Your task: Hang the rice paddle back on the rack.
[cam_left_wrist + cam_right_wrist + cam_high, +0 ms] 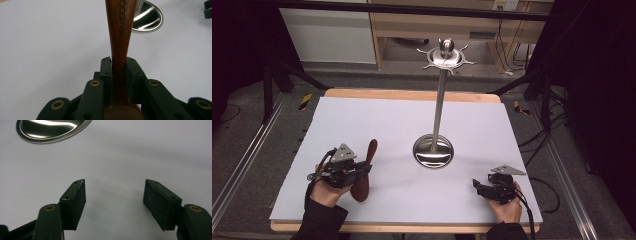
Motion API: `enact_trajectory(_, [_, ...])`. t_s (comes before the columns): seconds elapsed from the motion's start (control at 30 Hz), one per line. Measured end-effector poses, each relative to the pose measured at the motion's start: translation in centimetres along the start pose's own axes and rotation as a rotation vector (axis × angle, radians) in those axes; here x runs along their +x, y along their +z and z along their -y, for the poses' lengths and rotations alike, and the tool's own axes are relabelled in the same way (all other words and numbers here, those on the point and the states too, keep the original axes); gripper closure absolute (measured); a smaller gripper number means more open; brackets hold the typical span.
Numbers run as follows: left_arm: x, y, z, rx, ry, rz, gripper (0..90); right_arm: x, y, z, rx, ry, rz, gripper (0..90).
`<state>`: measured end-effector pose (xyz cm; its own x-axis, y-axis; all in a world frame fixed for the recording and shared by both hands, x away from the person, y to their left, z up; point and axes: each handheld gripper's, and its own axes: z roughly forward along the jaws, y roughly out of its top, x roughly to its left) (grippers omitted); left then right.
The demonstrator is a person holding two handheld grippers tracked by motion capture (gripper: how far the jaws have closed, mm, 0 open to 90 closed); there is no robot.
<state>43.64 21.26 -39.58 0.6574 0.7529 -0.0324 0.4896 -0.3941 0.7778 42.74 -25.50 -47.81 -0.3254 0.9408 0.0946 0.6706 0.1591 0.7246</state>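
Note:
A dark wooden utensil (364,172) lies near the front left of the white table top, its handle (120,37) stamped with lettering. My left gripper (362,169) is shut on the narrow part of that handle; both pads (106,72) press its sides in the left gripper view. A steel stand (438,107) with a round base (433,151) and a hooked crown (445,55) rises from the middle of the table. My right gripper (478,186) rests at the front right, open, with only bare table between its pads (75,200). The stand's base (50,128) shows beyond them.
The white table top (377,120) sits on a wooden board with its front edge close to both hands. Metal rails run along the floor on either side. Cabinets and cables stand behind the table.

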Motion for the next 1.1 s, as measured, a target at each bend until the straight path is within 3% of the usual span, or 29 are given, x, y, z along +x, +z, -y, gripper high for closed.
enact_trajectory(0.33, [0.2, -1.4, 0.0, -0.127, -0.021, -0.038, 77.1, 0.0, 0.1, 0.0, 0.003, -0.002, -0.002, 34.6])
enact_trajectory(0.7, [0.2, -2.4, -0.3, -0.222, -0.042, -0.06, 77.1, 0.0, 0.1, 0.0, 0.002, 0.0, 0.001, 34.4])
enact_trajectory(0.73, [0.2, -2.6, -0.4, -0.247, -0.048, -0.064, 77.2, 0.0, 0.1, 0.0, 0.0, -0.001, -0.001, 34.4])
enact_trajectory(1.1, [0.5, -3.4, -1.7, -0.313, -0.051, -0.071, 77.2, 0.0, 0.1, 0.0, -0.006, 0.002, -0.001, 34.5])
